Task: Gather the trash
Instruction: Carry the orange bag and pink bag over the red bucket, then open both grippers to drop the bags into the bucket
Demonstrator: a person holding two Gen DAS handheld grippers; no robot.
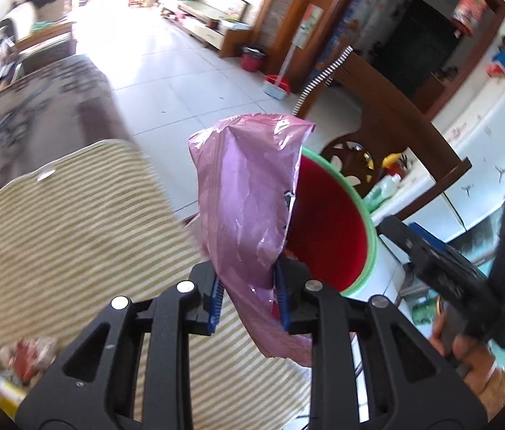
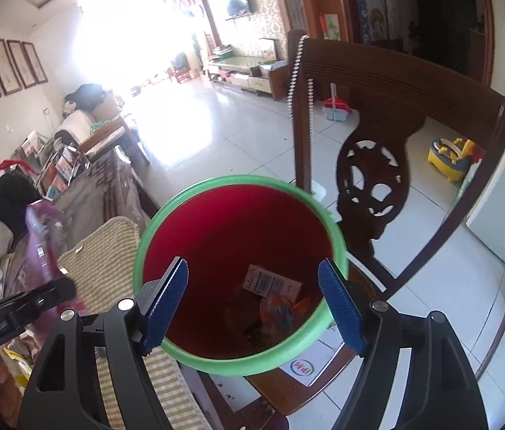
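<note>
In the red bin [image 2: 238, 236], printed carton [image 2: 270, 283], writing illegible

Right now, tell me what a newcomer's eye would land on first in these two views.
First the pink plastic wrapper, pinched upright in the left gripper at the middle of the left view. Then the red bin with a green rim filling the centre of the right view, a few scraps at its bottom, with the open right gripper over it. Behind the bin stands a carved dark wooden chair.
</note>
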